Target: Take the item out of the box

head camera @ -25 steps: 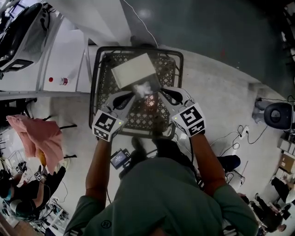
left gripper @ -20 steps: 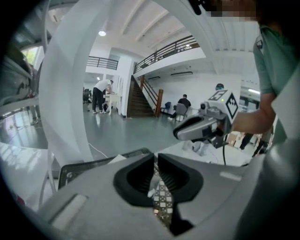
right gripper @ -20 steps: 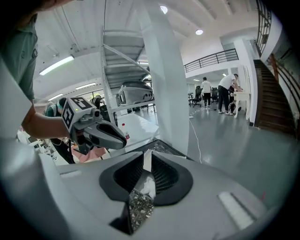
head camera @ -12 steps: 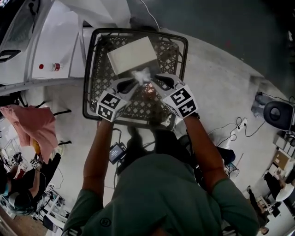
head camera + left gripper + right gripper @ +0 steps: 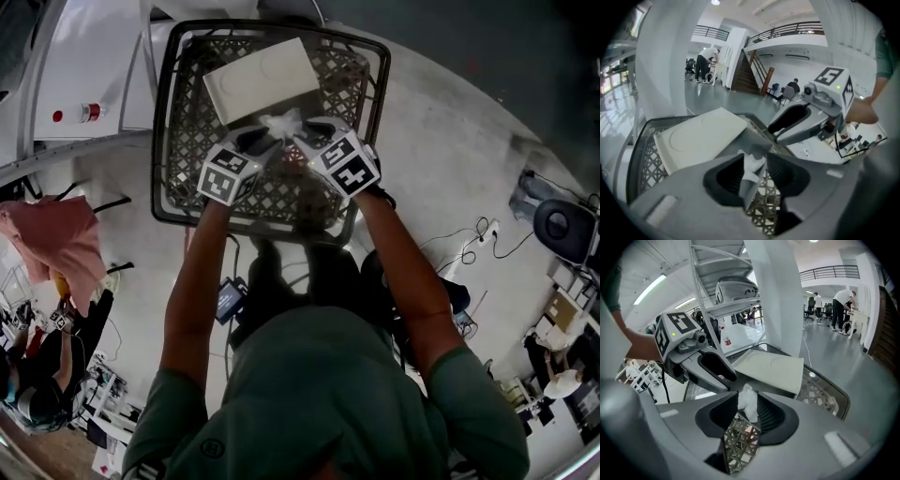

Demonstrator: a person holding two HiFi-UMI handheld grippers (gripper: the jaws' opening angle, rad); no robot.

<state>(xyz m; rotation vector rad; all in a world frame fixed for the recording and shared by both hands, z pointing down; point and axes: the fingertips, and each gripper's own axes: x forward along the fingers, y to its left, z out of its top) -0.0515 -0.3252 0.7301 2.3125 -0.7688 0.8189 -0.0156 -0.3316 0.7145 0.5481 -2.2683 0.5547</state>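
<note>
In the head view, a crumpled white wad [image 5: 281, 123] is seen over the basket [image 5: 165, 141], beside its flat white box [image 5: 260, 77], between the left gripper [image 5: 266, 138] and the right gripper [image 5: 300, 137]. In each gripper view, the jaws, just opened, are spread, and the wad is seen between them.

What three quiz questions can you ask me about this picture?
1. True or false: the box is black.
2. What sits between the fingers of the left gripper and right gripper? A) bottle B) white wad C) pink cloth
3. How many grippers reach over the basket?
Key: 1 false, it is white. 2 B; both grippers' fingers have just been opening, with it between them. 3 two.
</note>
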